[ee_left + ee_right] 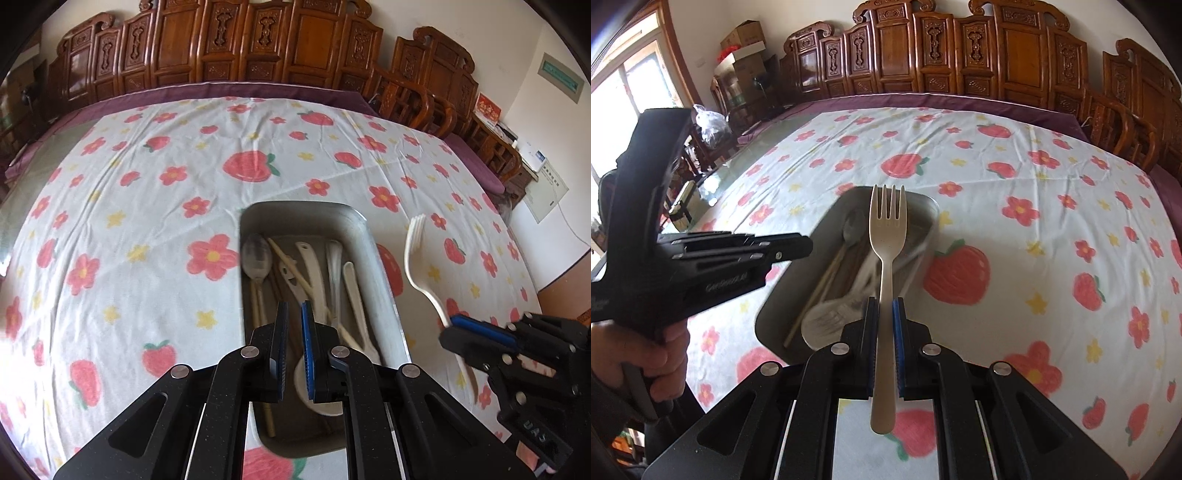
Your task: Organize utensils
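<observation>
Right gripper (885,306): clamping the cream fork (886,229) by its handle, tines pointing away, above the tray's right edge.
Left gripper (294,314): hovering over the tray with jaws nearly together, holding nothing.
Metal tray (373,258): sitting on the strawberry tablecloth (147,184), holding spoons (256,254) and chopsticks (291,269).
Carved wooden chairs (960,51): standing behind the table.

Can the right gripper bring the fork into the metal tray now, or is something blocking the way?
Probably yes. The right gripper holds the fork beside the open tray; the left gripper hovers above it, maybe crowding.
</observation>
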The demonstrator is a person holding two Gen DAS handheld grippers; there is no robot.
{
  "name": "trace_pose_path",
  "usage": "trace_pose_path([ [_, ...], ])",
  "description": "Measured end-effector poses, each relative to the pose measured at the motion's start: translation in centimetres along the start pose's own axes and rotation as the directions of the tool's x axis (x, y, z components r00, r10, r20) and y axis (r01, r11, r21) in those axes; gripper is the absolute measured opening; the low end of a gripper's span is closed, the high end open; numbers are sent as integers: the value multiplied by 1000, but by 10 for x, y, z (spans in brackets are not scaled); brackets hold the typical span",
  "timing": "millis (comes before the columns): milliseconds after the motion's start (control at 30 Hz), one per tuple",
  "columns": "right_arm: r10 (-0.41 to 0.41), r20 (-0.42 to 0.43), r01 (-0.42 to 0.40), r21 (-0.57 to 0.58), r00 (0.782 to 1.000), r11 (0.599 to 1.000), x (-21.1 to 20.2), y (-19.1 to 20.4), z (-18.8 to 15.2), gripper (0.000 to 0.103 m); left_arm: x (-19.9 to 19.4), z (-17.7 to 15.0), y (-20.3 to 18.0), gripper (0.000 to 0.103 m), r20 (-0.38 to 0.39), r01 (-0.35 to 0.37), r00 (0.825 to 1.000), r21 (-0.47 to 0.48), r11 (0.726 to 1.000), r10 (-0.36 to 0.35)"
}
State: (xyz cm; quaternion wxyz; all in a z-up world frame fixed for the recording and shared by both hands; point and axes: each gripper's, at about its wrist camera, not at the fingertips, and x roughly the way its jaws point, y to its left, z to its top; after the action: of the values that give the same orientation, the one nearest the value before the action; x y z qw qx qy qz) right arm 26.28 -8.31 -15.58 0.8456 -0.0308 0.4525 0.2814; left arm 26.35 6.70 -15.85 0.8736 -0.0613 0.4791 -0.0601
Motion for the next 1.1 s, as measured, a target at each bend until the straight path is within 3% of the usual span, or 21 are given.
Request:
trace_pose_path([
  [567,118,-45,-115,60,992,992,60,30,34,10,-27,-9,44,6,24,-50,998,-31,998,50],
  [1100,107,-41,-103,93,993,990,72,32,38,12,-36,-12,51,6,38,-51,998,-40,998,52],
])
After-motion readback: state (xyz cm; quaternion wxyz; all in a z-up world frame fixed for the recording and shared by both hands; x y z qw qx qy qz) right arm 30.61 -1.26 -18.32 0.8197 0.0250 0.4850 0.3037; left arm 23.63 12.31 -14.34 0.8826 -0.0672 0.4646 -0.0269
